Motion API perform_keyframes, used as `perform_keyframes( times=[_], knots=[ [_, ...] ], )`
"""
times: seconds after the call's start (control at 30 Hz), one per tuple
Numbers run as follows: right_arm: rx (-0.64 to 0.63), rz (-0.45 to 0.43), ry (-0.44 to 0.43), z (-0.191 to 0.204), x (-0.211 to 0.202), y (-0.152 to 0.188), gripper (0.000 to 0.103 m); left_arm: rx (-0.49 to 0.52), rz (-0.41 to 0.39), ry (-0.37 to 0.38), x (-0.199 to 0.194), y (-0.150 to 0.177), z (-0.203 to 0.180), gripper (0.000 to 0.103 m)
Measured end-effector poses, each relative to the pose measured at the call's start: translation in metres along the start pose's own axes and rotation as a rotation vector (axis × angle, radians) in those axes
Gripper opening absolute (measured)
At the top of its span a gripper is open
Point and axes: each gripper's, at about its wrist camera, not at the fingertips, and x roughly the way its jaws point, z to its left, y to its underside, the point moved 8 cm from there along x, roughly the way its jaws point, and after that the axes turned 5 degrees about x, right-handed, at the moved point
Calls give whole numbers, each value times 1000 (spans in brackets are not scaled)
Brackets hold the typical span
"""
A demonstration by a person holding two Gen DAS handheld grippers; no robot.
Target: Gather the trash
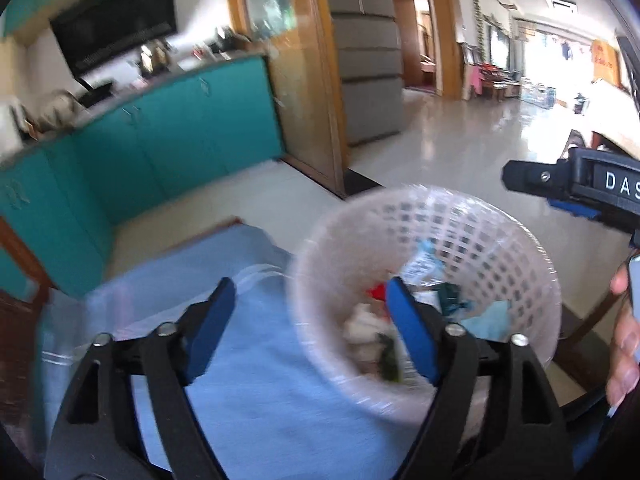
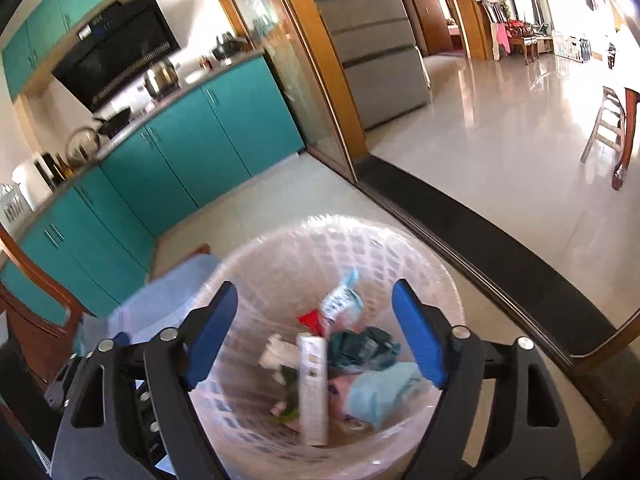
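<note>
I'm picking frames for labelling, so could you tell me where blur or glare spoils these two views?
Left wrist view: motion blur smears the basket and blue cloth; the far windows blow out. Right wrist view: sharper, mild blur on the trash, glare on the floor.

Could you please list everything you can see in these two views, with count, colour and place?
Waste basket: one, white lattice with a clear liner, on the floor beside the table.
Trash: several pieces, white, red, dark green and pale blue, inside the basket.
Tablecloth: one, light blue, left of the basket.
Cabinets: a row, teal, along the kitchen wall.
Range hood: one, black, above the counter.
Kettle: one, silver, on the counter.
Refrigerator: one, grey, by the doorway.
Left gripper: black with blue pads, open, empty.
Right gripper: black with blue pads, open over the basket.
Hand: one, right edge of the left view.
</note>
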Motion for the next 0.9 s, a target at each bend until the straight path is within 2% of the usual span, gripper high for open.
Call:
perform_keyframes(
  times=[0.07, 0.17, 0.3, 0.4, 0.5, 0.63, 0.9],
  knots=[
    [-61, -69, -5, 18, -22, 4, 90, 18, -53, -93, -34, 0, 20, 95],
    [-135, -167, -48, 42, -64, 23, 100, -2, -125, -155, -83, 4, 45, 100],
    [-247, -187, -101, 68, -98, 50, 100, -85, -148, -203, -138, 22, 76, 100],
    [-326, -200, -84, 81, -112, 55, 100, -123, -156, -234, -169, 37, 91, 100],
    [-388, -206, -57, 90, -122, 54, 100, -137, -131, -282, -186, 50, 103, 100],
    [-400, -226, -30, 92, -133, 54, 100, -146, -116, -312, -200, 59, 113, 100],
    [-454, -252, -16, 108, -153, 64, 100, -155, -103, -285, -214, 62, 127, 100]
  ],
)
